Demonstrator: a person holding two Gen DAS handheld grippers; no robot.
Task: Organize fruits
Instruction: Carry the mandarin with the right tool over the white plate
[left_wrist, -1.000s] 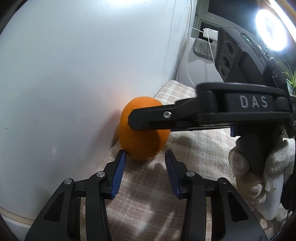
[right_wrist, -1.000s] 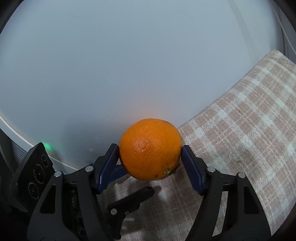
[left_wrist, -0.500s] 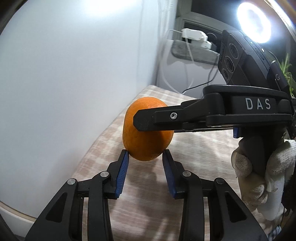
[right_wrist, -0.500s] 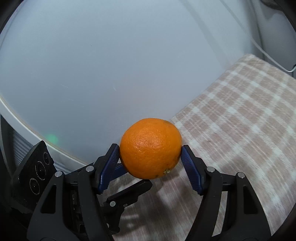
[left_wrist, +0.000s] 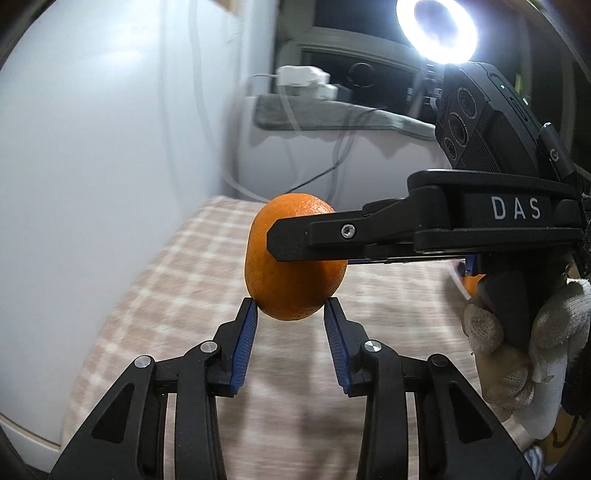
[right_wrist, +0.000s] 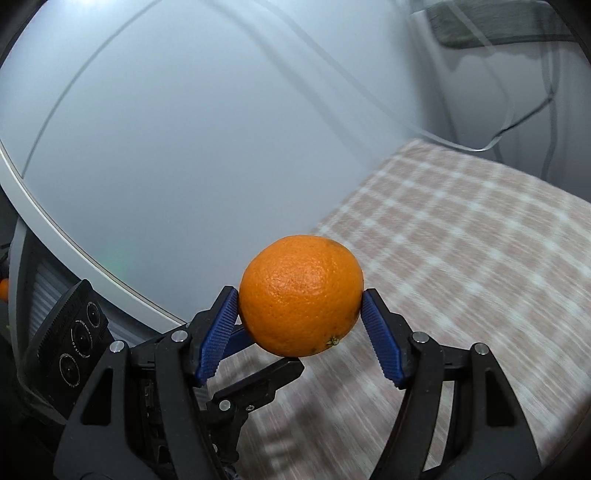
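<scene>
An orange (right_wrist: 301, 314) hangs in the air above the checked cloth (right_wrist: 461, 258), with my right gripper (right_wrist: 300, 318) shut on it, blue pads pressing its two sides. In the left wrist view the same orange (left_wrist: 291, 291) shows with one black finger of the right gripper (left_wrist: 306, 240) across its front. My left gripper (left_wrist: 290, 314) sits just below the fruit, its jaws a narrow gap apart and gripping nothing. One of its fingers (right_wrist: 258, 380) appears under the orange in the right wrist view.
A white curved panel (left_wrist: 92, 166) stands left of the cloth. Cables (left_wrist: 332, 162), a plug block (left_wrist: 303, 79) and a ring light (left_wrist: 439, 27) are behind. A gloved hand (left_wrist: 495, 343) holds the right gripper. Another orange (left_wrist: 471, 284) peeks out behind it.
The orange has risen off the cloth in the right gripper and come away from the white panel. The left gripper moved along beneath it, its jaws a little narrower.
</scene>
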